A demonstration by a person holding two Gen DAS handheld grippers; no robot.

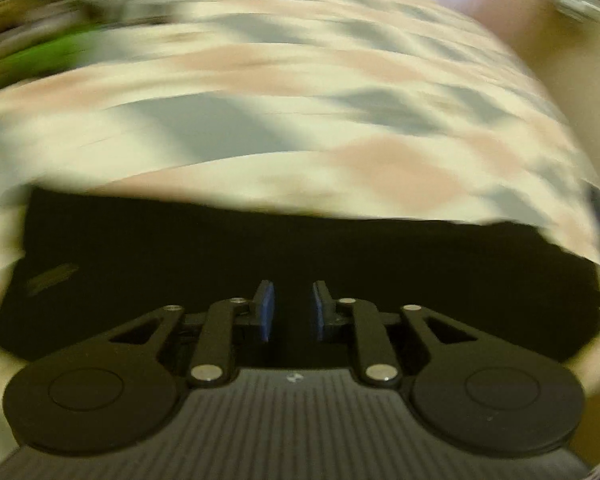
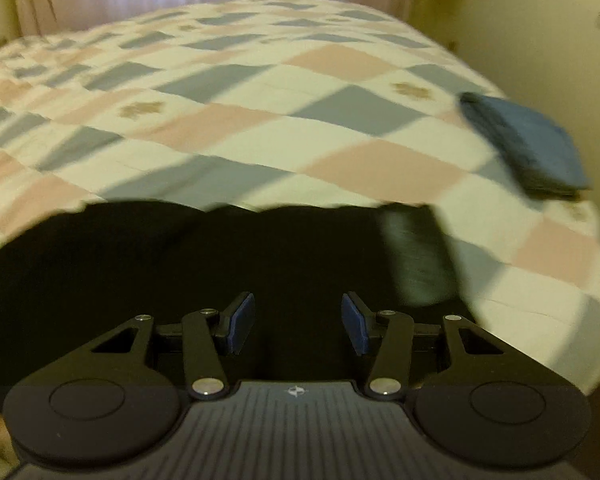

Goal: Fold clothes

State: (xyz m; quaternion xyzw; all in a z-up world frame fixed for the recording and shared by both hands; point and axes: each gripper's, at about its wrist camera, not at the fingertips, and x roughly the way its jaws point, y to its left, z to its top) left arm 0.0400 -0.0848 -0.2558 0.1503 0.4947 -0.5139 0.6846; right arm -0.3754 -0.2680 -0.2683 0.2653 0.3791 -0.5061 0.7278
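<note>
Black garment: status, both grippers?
Left gripper open, narrow gap, nothing between pads. Right gripper open wider, empty. Black garment flat on checked bedspread. Folded blue cloth off right, clear.

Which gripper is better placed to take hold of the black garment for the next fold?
Probably the right gripper: its jaws stand wider over the black garment. The left gripper is narrower, its view blurred.

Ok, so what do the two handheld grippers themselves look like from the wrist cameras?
They look identical. The left gripper and right gripper each have a black ribbed body with a small white logo, two round black discs at the sides, black linkage arms pinned with silver rivets, and two black fingers faced with blue pads. No cables, hands or sleeves are visible in either view.
</note>
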